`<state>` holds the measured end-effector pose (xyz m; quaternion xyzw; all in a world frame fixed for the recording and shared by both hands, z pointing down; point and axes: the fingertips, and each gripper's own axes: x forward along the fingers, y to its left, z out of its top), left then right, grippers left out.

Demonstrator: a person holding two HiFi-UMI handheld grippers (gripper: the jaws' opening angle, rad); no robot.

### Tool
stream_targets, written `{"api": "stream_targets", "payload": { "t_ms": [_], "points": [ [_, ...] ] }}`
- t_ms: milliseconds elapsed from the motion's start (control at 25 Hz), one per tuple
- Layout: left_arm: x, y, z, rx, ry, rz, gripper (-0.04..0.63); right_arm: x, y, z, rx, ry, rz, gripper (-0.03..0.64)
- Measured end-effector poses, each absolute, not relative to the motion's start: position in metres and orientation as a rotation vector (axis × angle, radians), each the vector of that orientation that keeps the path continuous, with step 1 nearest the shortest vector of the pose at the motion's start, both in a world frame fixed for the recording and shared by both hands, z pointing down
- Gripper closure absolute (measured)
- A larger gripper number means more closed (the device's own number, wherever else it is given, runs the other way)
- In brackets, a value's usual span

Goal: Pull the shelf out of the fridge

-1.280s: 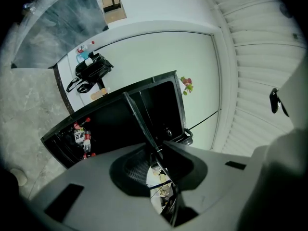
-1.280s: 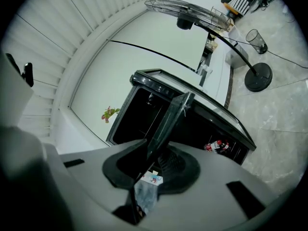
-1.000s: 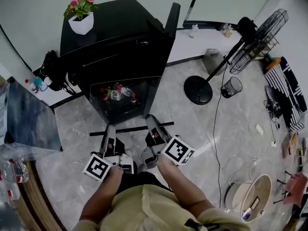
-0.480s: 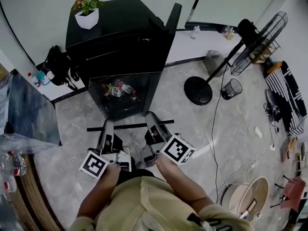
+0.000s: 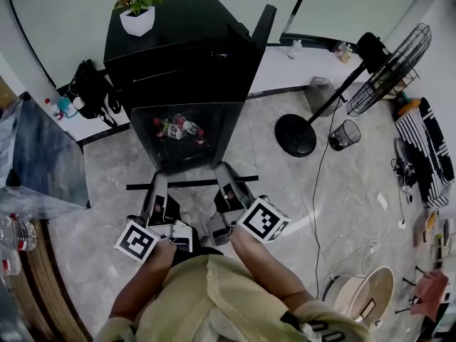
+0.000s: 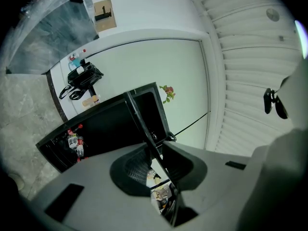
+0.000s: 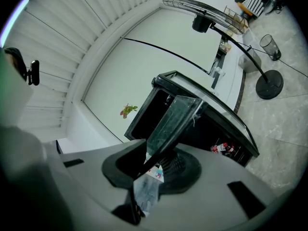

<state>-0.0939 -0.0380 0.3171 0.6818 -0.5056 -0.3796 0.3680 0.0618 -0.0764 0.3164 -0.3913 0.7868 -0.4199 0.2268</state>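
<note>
Glass shelf [image 5: 192, 184], bottles [image 5: 174, 129] in fridge [image 5: 185, 48], labels unreadable

Potted plant [image 5: 138, 9]: pink blooms, white pot, at the back by the wall. Black bag [image 5: 91, 95] slumped against the left wall. Standing fan [image 5: 392, 70] tilted over its round base. Wire bin [image 5: 344, 134] just beside that base. Striped cloth [image 5: 422, 152] on the floor, far right. Pale bucket [image 5: 370, 294] at lower right.
</note>
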Motion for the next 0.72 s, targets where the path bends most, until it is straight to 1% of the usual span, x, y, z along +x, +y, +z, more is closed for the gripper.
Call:
{"api": "stream_targets", "payload": {
  "t_ms": [720],
  "points": [
    [-0.1, -0.04, 0.323, 1.729, -1.307, -0.975, 0.525, 0.055, -0.076, 0.325, -1.096, 2.165, -1.194, 0.523]
  ]
}}
